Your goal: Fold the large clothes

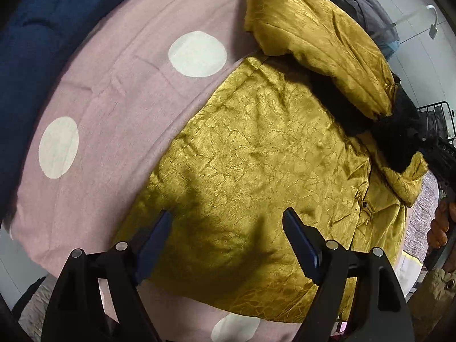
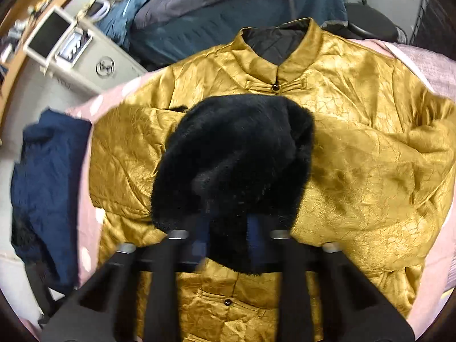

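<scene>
**Gold jacket on the dotted bed, one cuff in a grip**

Closest to the left camera, the left gripper (image 1: 228, 245) hangs over the jacket with its two blue fingers (image 1: 299, 245) spread wide. Nothing is between them. They point down at the lower part of the gold jacket (image 1: 256, 148).

Closest to the right camera, the right gripper (image 2: 228, 236) has its fingers squeezed onto a black furry cuff (image 2: 233, 156). The fluffy cuff fills the middle of that view and hides part of the jacket front.

The gold jacket lies spread out, front up, on a pink blanket (image 1: 114, 99) with big white dots. Its buttons are done up. One sleeve (image 1: 319, 42) is folded across the chest, and its furry end goes toward the right gripper.

A dark blue cloth (image 2: 48, 185) lies beside the jacket on the blanket's edge.

Farther off, past the stand-up collar (image 2: 285, 54), there is a heap of grey and teal bedding (image 2: 222, 8). A pale cabinet (image 2: 94, 65) stands beside it.
</scene>
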A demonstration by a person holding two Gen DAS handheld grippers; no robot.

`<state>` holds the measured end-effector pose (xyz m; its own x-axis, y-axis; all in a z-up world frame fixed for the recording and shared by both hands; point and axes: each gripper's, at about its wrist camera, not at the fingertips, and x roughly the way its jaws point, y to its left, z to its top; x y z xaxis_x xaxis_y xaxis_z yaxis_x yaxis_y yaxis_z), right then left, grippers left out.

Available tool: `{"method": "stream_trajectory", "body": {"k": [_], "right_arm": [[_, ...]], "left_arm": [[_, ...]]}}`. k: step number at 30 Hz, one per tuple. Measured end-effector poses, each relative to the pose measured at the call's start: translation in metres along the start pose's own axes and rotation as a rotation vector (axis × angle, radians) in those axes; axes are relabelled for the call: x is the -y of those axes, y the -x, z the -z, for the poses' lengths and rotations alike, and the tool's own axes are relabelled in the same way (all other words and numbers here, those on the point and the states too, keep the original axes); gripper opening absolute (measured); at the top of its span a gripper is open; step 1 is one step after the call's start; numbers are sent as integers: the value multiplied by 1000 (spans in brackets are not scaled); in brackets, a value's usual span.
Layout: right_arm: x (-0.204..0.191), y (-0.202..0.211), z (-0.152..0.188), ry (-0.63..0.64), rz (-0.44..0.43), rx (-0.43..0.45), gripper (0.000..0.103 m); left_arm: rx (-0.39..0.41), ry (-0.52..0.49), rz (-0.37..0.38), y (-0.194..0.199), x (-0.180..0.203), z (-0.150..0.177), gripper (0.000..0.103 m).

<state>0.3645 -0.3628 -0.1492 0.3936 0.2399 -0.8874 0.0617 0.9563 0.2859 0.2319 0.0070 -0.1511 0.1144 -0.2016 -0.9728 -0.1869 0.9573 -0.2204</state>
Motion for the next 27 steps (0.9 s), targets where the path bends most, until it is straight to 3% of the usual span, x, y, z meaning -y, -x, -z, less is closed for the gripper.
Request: {"method": "stream_trajectory", "body": {"k": [3,7,9,12,16,18,20,22,24,26,27], "right_arm": [[-13,31,0,98,88,126,13],[6,66,9,73,207,222,12],[27,68,15,15,248,210,12],[65,52,27,-76,261,120,12],[85,26,42,-72,298,38,16],[87,17,45,-69,279,-17,20],[87,21,43,-91,289,-12,28],[86,40,42,-131,348,57,29],[80,67,43,-162,409,164,38],[73,85,42,-153,401,248,66],[68,87,40,-130,379,253,67]], "left_arm": [[3,17,0,3,-11,2,78],[5,28,2,2,-13,1,78],[4,24,3,1,-13,0,78],[-3,9,2,-6,-3,-1,78],[-13,-15,4,-9,1,-2,78],[-14,-23,4,-9,4,-3,78],[-11,-27,-2,-10,5,-4,78],[-7,-19,-2,-9,1,-4,78],[0,4,-5,-7,-6,-5,78],[3,28,-9,-8,-12,-3,78],[1,35,-12,-9,-14,-3,78]]}}
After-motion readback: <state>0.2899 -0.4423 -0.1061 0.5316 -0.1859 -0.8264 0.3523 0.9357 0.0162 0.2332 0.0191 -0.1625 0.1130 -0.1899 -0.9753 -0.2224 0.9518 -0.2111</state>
